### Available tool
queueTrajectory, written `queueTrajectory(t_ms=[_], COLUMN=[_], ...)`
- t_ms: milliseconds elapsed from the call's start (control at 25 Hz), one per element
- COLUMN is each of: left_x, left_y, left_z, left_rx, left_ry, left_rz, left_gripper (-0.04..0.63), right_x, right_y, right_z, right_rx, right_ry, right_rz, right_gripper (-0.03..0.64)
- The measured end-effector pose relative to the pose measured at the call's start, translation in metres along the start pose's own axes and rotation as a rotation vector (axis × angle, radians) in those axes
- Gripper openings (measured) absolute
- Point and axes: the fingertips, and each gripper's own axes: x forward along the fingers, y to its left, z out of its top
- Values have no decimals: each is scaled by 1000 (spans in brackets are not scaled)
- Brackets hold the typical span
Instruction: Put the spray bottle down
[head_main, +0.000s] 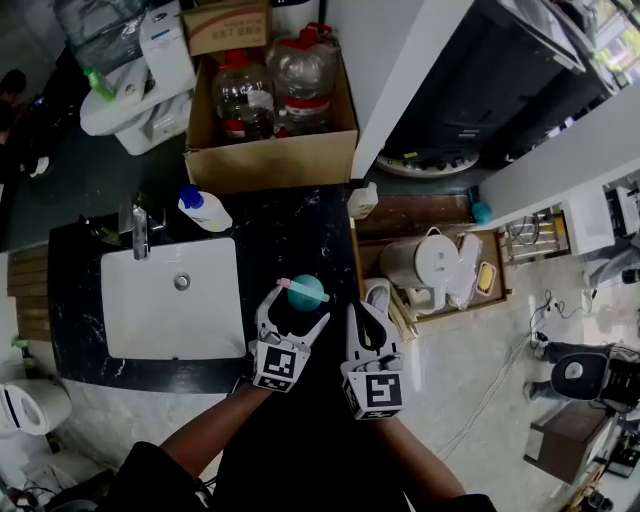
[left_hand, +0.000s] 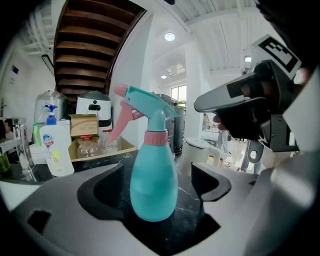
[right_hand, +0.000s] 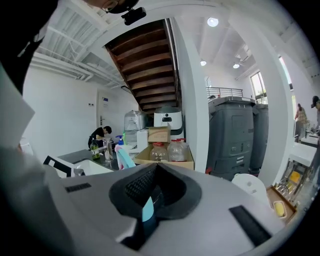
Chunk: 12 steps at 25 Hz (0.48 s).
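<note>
A teal spray bottle (head_main: 306, 292) with a pink trigger and collar stands upright on the black marble counter (head_main: 290, 235), just right of the sink. My left gripper (head_main: 297, 306) is open around it. In the left gripper view the spray bottle (left_hand: 152, 180) sits between the spread jaws of the left gripper (left_hand: 157, 187), with a gap on each side. My right gripper (head_main: 369, 302) hovers just right of the bottle, jaws shut with nothing held. In the right gripper view the right gripper (right_hand: 155, 169) has its tips together, and the spray bottle's head (right_hand: 123, 156) shows to the left.
A white sink (head_main: 170, 300) with a faucet (head_main: 138, 230) lies to the left, and a white soap bottle (head_main: 205, 210) stands behind it. A cardboard box (head_main: 270, 160) of plastic jugs stands at the back. A wooden tray (head_main: 495, 290) with a white kettle (head_main: 430, 262) lies to the right.
</note>
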Motion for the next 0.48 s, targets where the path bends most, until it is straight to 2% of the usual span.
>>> queueTrajectory(t_ms=[240,480], left_x=[-31,-80], left_y=[-8,1], left_z=[-2,12], left_rx=[7,-21], left_ry=[42,-1], left_rz=[9,46], left_gripper=[422,422], right_x=[-19,-41], right_y=[21,49], right_z=[9,23], right_rx=[-10,20], right_ry=[-18,-44], right_rz=[6,14], right_gripper=[15,15])
